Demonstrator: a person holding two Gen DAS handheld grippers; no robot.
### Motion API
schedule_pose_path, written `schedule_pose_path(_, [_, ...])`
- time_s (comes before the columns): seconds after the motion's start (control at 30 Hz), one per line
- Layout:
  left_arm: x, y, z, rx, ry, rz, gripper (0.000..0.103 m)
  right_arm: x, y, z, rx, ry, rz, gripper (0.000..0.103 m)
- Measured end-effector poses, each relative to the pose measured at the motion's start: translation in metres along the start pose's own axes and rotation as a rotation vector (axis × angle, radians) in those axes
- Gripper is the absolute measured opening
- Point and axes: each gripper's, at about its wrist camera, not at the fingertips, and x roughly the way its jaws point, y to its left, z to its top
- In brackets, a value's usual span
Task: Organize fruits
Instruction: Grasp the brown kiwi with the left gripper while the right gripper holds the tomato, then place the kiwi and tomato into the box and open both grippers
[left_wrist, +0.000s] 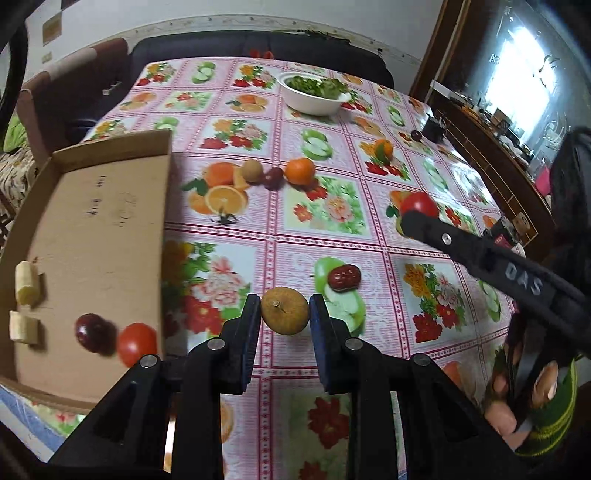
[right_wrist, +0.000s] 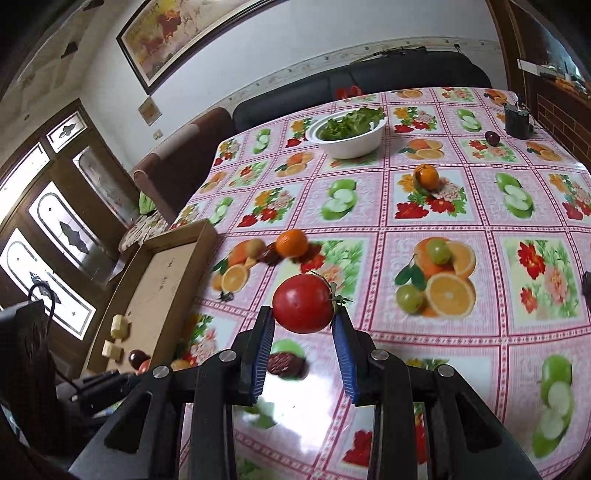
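Observation:
My left gripper (left_wrist: 284, 314) is shut on a small brown round fruit (left_wrist: 284, 311) and holds it above the tablecloth, just right of the cardboard tray (left_wrist: 99, 229). The tray holds two banana pieces (left_wrist: 26, 282), a dark red fruit (left_wrist: 90, 332) and a small tomato (left_wrist: 136, 343). My right gripper (right_wrist: 303, 314) is shut on a red tomato (right_wrist: 303, 303) and holds it above the table; it also shows in the left wrist view (left_wrist: 419, 205). A red date (left_wrist: 344, 277) lies on the cloth. A brown fruit (left_wrist: 252, 170), a dark fruit (left_wrist: 274, 176) and an orange (left_wrist: 300, 170) sit mid-table.
A white bowl of greens (left_wrist: 312, 94) stands at the far side. Another orange (right_wrist: 426, 176) and a dark plum (right_wrist: 491, 137) lie far right, near a black cup (right_wrist: 517, 118). A sofa runs behind the table.

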Motion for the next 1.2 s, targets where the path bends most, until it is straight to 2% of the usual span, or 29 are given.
schedule_pose_path(0.37, [-0.012,0.023,0.003,-0.036,-0.032,0.054,0.024,-0.007,0.026,-0.013,-0.026,0.006,0.044,0.033])
schedule_pose_path(1.2, [-0.018,0.087,0.014,-0.148,-0.05,0.125,0.024,0.016,0.088,-0.016,-0.124,0.058,0.112,0.033])
